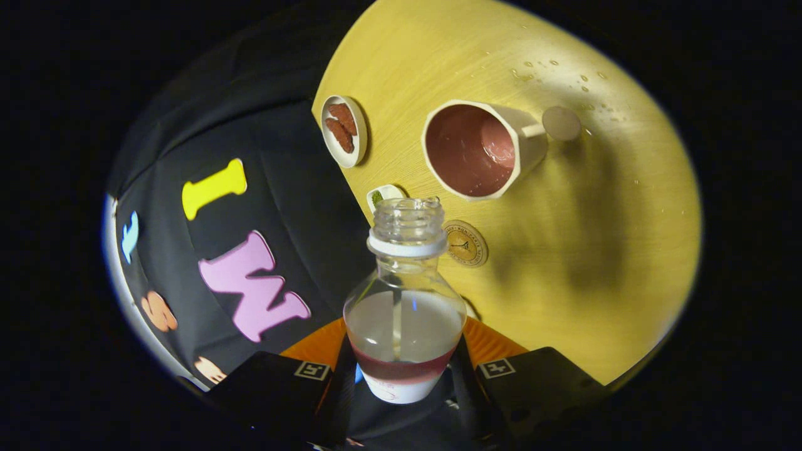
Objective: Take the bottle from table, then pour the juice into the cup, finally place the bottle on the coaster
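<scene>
The gripper (pixel 404 369) holds the bottle (pixel 405 313) between its two fingers, which press on its lower body from both sides; the contact places themselves are partly hidden behind the bottle. The bottle has no cap, and a little red juice (pixel 401 369) stays at its bottom, above a white label. Just beyond the open neck lies a round coaster (pixel 466 244) on the yellow table (pixel 595 263), partly covered by the bottle's neck. A small white dish (pixel 383 196) is also half hidden there. Farther away stands the white cup (pixel 479 150), filled with reddish juice, its handle toward a small round disc (pixel 561 123). A plate (pixel 343 131) with brown pieces sits near the table's edge. Some drops (pixel 551 69) shine beyond the cup.
</scene>
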`<control>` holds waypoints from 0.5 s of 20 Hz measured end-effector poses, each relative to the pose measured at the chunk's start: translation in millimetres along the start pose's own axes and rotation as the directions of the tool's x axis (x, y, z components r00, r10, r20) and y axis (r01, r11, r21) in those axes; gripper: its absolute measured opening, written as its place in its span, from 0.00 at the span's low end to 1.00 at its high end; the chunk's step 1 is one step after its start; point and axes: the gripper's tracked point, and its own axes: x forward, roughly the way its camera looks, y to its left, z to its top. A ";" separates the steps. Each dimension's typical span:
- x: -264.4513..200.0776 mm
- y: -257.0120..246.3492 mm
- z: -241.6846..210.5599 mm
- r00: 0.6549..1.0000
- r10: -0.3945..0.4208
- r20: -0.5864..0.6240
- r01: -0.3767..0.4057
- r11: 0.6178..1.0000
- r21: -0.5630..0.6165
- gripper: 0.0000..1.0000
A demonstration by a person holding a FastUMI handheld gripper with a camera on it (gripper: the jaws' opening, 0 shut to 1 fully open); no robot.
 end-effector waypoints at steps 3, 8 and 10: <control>-6.3 6.0 -1.5 0.997 0.055 0.059 -0.038 0.967 -0.253 0.71; -33.2 5.1 -10.3 0.988 0.099 0.117 -0.016 0.826 -0.563 0.71; -39.5 3.4 -20.3 0.986 0.102 0.129 0.015 0.725 -0.689 0.71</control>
